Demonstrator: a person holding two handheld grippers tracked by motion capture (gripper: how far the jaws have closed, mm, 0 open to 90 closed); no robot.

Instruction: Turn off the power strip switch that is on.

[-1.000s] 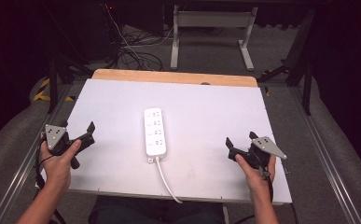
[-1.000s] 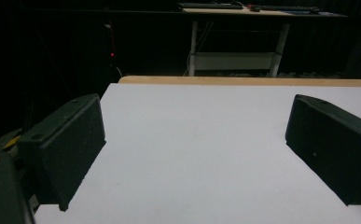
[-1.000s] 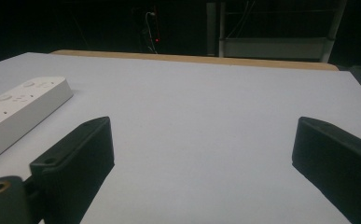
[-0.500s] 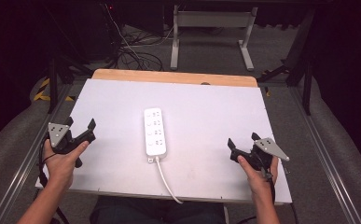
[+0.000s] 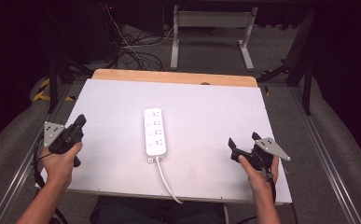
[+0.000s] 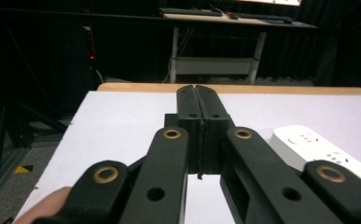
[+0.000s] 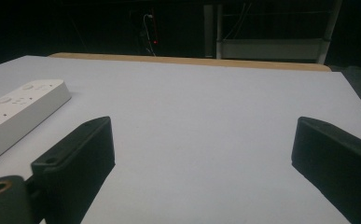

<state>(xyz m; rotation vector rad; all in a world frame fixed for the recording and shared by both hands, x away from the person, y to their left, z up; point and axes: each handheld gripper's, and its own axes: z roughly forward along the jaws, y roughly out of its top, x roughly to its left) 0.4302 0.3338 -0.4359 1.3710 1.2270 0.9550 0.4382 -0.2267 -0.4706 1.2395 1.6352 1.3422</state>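
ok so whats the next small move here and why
Probably bring the right gripper in across the table toward the power strip. Its jaws stand wide open with nothing between them, and the strip lies untouched mid-table, cord trailing off the near edge. The left gripper has its jaws shut on nothing, so it would have to open first.

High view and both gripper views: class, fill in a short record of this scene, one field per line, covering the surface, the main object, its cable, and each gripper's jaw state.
Surface: white rectangular table top with a wooden strip along its far edge
Main object: white oblong plastic power strip, lying flat near the table's middle
Cable: white cord running from the strip's near end over the table's near edge
Left gripper: jaws shut, holding nothing, near the table's left edge
Right gripper: jaws open, holding nothing, near the table's right front corner
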